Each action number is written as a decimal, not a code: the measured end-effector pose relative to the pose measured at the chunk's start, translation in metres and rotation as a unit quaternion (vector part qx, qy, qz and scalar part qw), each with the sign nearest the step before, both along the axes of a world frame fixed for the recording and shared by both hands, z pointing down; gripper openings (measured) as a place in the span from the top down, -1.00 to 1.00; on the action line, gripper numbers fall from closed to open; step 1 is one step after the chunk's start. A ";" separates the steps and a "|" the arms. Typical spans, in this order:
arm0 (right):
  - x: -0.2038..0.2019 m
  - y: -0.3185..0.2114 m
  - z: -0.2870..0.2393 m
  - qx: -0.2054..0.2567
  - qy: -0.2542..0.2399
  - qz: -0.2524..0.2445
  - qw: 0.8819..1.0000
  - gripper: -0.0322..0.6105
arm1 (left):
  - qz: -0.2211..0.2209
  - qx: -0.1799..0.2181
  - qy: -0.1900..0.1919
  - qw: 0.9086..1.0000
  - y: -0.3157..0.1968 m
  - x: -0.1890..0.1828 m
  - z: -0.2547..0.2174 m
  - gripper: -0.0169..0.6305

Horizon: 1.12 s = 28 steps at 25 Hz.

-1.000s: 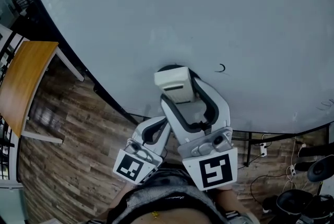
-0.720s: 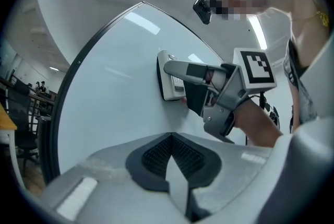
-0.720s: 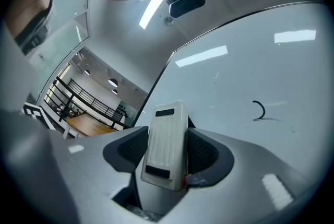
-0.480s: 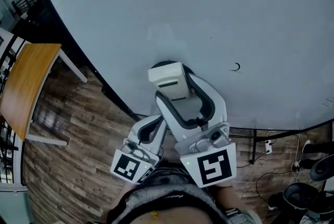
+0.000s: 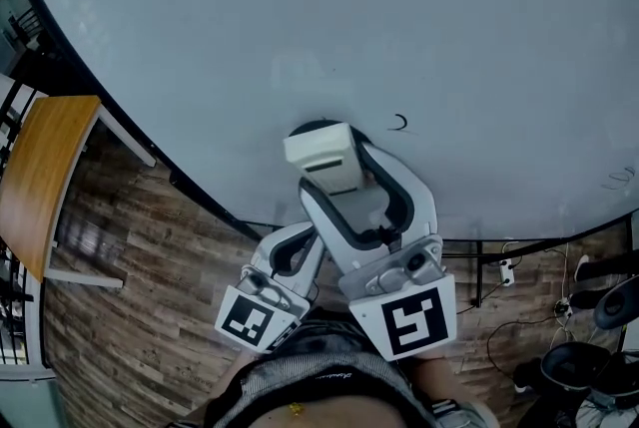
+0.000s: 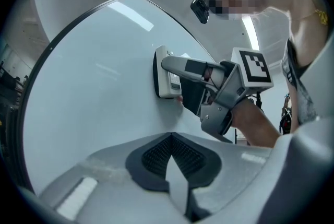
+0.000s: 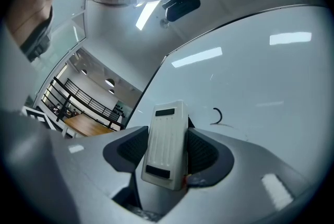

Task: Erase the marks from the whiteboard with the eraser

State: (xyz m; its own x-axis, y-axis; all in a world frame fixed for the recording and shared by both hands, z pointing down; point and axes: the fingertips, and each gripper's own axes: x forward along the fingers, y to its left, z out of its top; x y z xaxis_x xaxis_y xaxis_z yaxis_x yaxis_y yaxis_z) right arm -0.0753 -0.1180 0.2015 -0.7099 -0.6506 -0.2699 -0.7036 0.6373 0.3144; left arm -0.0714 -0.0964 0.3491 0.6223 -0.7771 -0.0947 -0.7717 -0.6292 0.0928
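Head view: the whiteboard (image 5: 300, 17) fills the upper part of the picture. The right gripper (image 5: 339, 179) is clamped on the eraser (image 5: 321, 155), a white block, one jaw on each long side. The dark underside of the eraser lies against the board surface. A small curved black mark (image 5: 399, 123) sits on the board just to the right of the eraser and apart from it. Fainter marks (image 5: 614, 179) show near the right edge of the board.

Right gripper view: the eraser stands between the two dark jaw pads, gripped along its sides, with the curved mark just beyond it to the right.

Left gripper view: the jaws of the left gripper (image 6: 172, 160) are pressed together with nothing between them. This gripper is held low, beside the right one and clear of the board.

A wooden table (image 5: 40, 167) stands on the plank floor (image 5: 150, 286) at the left, below the board edge.
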 end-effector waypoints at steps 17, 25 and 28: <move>0.116 -0.001 -0.002 -0.008 -0.010 0.044 0.999 0.15 | 0.022 0.006 0.006 1.000 0.000 0.085 -0.005 0.95; 0.156 -0.001 0.005 -0.015 -0.012 0.071 0.997 0.15 | 0.013 0.001 0.013 1.000 -0.002 0.098 0.000 0.95; 0.162 -0.001 0.006 -0.019 -0.014 0.077 0.997 0.15 | 0.015 -0.002 0.014 1.000 -0.001 0.100 0.001 0.95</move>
State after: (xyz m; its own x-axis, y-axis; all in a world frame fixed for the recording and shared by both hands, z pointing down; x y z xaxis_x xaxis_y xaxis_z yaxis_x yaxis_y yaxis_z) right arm 0.0869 -0.1188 0.2076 -0.5939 -0.7612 -0.2606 -0.8017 0.5330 0.2705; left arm 0.0288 -0.0978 0.3505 0.6430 -0.7579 -0.1104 -0.7489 -0.6524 0.1166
